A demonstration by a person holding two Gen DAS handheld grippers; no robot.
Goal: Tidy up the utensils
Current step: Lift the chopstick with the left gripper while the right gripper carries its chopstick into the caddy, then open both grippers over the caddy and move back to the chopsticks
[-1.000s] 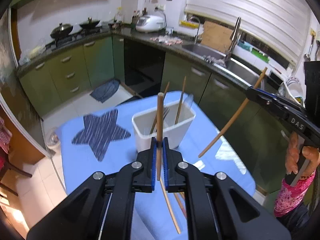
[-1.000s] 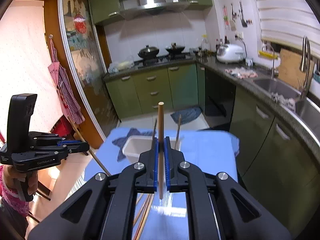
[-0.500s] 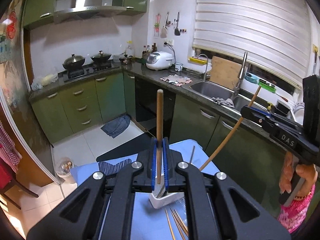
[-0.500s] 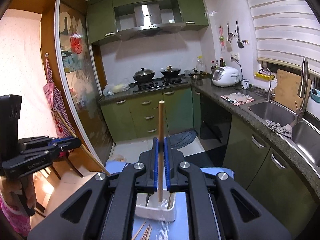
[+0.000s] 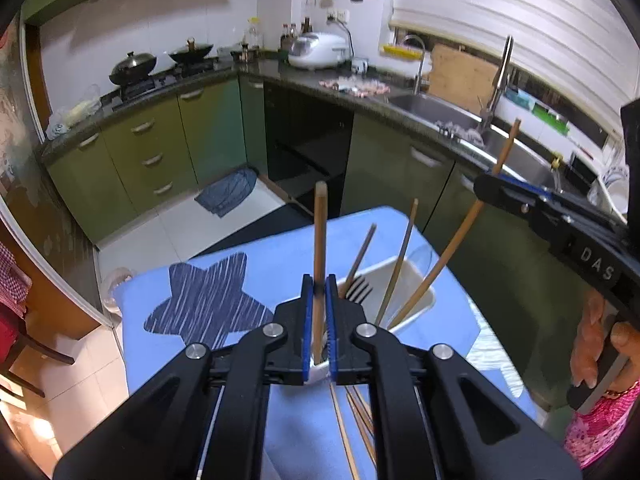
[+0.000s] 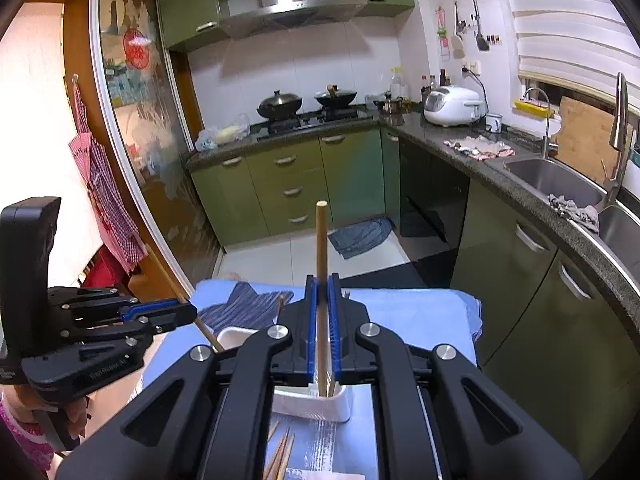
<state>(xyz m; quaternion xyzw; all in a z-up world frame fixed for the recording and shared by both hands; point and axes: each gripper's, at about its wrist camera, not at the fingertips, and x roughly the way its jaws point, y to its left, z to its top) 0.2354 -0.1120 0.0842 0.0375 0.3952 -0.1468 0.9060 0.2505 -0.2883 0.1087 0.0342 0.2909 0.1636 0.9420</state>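
A white utensil holder (image 5: 416, 296) stands on the blue tablecloth (image 5: 256, 256). It holds a fork (image 5: 358, 290) and chopsticks. My left gripper (image 5: 319, 292) is shut on a wooden chopstick (image 5: 319, 240), upright, its lower end over the holder's near corner. My right gripper (image 6: 322, 320) is shut on another chopstick (image 6: 321, 248), whose lower end reaches into the holder (image 6: 316, 404). In the left wrist view the right gripper (image 5: 486, 190) holds its chopstick (image 5: 452, 248) slanting into the holder. The left gripper (image 6: 188, 312) shows in the right wrist view.
Several loose chopsticks (image 5: 356, 424) lie on the cloth near me; they also show in the right wrist view (image 6: 280, 456). A dark star pattern (image 5: 204, 300) marks the cloth's left. Green cabinets (image 6: 288, 188), a sink (image 6: 552, 176) and a stove surround the table.
Both grippers have tilted and come down toward the holder. The right chopstick's lower end now sits inside it, and the left chopstick is over its near corner.
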